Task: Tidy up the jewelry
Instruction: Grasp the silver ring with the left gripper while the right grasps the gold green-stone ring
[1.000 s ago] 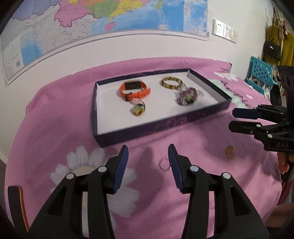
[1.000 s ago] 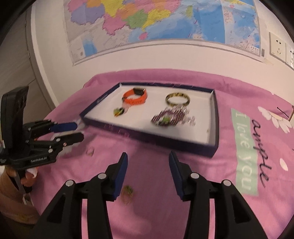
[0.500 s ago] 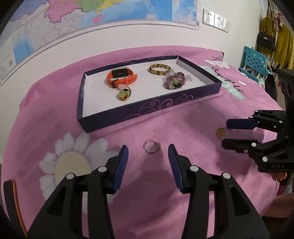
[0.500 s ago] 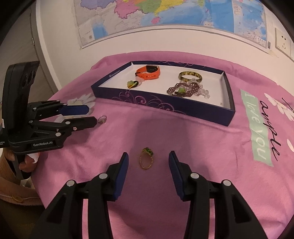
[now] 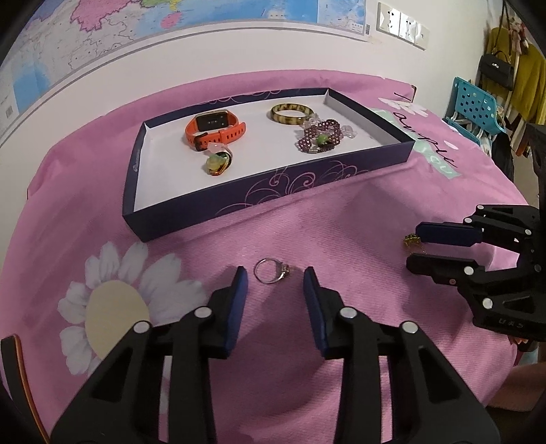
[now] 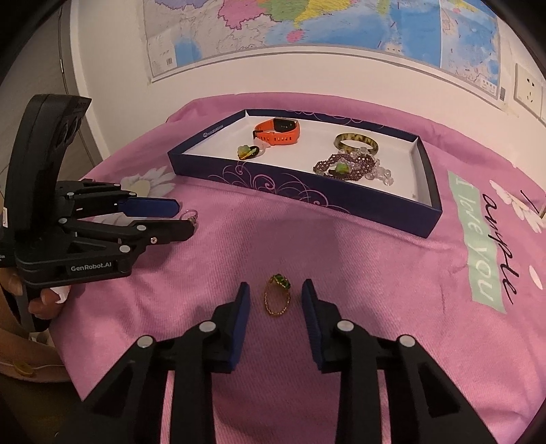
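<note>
A silver ring point(image 5: 272, 270) lies on the pink cloth between the open fingers of my left gripper point(image 5: 275, 273), untouched. A gold ring with a green stone point(image 6: 278, 295) lies between the open fingers of my right gripper point(image 6: 275, 288). The navy tray point(image 5: 191, 215) holds an orange watch point(image 5: 215, 131), a green pendant point(image 5: 218, 163), a yellow bangle point(image 5: 291, 114) and a purple bead bracelet point(image 5: 319, 138). The right gripper point(image 5: 419, 247) also shows in the left wrist view, with the gold ring point(image 5: 411, 239) at its tips. The left gripper point(image 6: 184, 218) shows in the right wrist view.
The pink cloth point(image 5: 341, 211) with daisy prints covers a round table. A map hangs on the wall point(image 6: 307, 27) behind. A blue basket point(image 5: 474, 112) and hanging bags stand at the right.
Both grippers have come down and forward toward the cloth. Each ring now sits between its gripper's fingers instead of ahead of them.
</note>
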Motion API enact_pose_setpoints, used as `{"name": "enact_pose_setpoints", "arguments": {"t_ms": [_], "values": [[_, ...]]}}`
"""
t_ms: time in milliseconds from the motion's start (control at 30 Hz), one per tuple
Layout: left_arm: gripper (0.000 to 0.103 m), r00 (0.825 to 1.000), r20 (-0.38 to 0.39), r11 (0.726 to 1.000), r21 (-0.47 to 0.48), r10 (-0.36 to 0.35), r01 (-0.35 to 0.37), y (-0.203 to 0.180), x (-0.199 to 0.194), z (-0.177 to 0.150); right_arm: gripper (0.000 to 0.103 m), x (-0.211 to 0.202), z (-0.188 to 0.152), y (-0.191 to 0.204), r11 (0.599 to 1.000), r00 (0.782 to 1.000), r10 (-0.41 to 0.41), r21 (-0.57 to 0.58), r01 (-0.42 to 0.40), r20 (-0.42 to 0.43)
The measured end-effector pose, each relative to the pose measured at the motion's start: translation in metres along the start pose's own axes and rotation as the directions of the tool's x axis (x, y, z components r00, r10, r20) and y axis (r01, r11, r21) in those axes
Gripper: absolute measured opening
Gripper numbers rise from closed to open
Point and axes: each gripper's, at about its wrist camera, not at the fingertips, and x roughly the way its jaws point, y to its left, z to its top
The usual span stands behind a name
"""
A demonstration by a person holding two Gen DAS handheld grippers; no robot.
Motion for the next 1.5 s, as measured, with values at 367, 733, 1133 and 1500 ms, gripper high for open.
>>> {"name": "enact_pose_setpoints", "arguments": {"t_ms": [367,733,1133,1500], "values": [[0.007,1.0,-0.001,1.0,-0.004,-0.023,0.023,-0.003,0.002,0.002,0.01,0.0,0.0,-0.002,1.0,1.0,0.003,0.01,-0.003,0.004],[0.033,1.0,0.015,1.0,0.004,-0.012,0.012,-0.006,0.0,0.001,0.009,-0.001,-0.001,-0.003,1.0,1.0,0.006,0.022,-0.007,0.008],[0.019,1.0,0.004,1.0,0.004,0.008,-0.008,-0.01,0.008,0.009,0.009,-0.002,0.001,-0.004,1.0,1.0,0.01,0.027,-0.01,0.011],[0.005,1.0,0.011,1.0,-0.017,-0.02,0.02,-0.008,0.005,0.008,0.009,-0.003,0.003,-0.006,0.999,1.0,0.009,0.032,-0.009,0.016]]}}
